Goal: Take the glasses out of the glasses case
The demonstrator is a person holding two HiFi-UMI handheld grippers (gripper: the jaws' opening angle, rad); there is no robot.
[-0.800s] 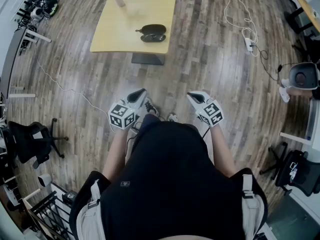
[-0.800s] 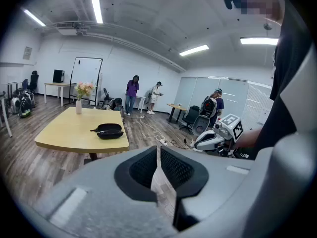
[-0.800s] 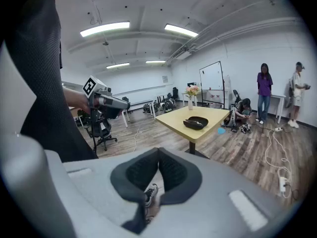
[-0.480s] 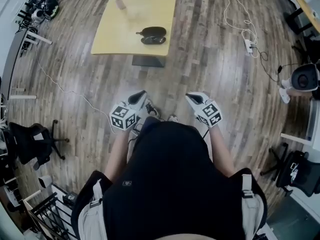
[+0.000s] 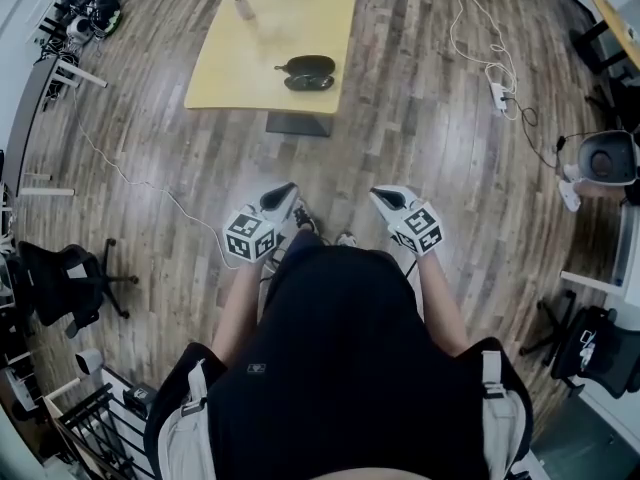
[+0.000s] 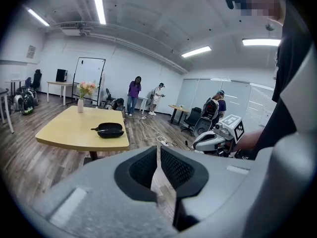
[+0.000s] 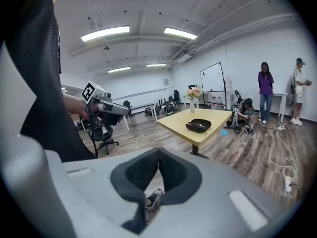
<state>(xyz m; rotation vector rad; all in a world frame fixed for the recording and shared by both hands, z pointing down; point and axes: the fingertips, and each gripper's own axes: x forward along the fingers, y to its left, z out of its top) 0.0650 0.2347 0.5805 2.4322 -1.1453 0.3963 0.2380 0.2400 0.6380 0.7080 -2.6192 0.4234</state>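
**Change of state.** Across the last second the table (image 5: pixel 235 58) and the glasses case (image 5: pixel 308 72) have slid slightly lower in the head view. The left gripper (image 5: pixel 286 190) and right gripper (image 5: pixel 379 195) stay at the same place in front of the person's body. This probably means a slow approach to the table, or a small tilt of the head. Neither gripper has started to reach.

**Jaws.** In the left gripper view the pads are closed to a thin slit with nothing between them. In the right gripper view the pads meet and are also empty.

**Task object.** The case lies open on the table, close to the right edge and toward the near right corner. It is well apart from both grippers. A vase of flowers (image 5: pixel 241 1) stands at the far left corner. The pictures do not show whether the glasses are in the case.

**Status.** The task has not started. The person must first get within reach of the case.
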